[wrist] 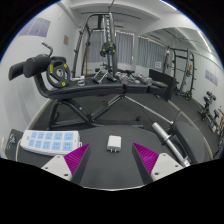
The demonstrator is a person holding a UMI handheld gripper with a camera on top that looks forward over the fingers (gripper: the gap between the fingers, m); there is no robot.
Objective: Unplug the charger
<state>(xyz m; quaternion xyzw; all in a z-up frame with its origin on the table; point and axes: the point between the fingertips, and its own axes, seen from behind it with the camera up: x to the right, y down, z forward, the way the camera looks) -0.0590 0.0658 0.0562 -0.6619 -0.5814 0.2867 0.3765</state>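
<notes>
The tool [112, 160] is held wide open above the floor [120, 125]; a white charger [114, 144] is seen lying between and just ahead of its fingers [76, 158], untouched.

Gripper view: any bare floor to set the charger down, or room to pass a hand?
Bare dark floor ahead of the open gripper, between the white charger and the weight bench. Crowded: pale blue tray beside the left finger, metal bar by the right one, bench frame and machines beyond.
</notes>
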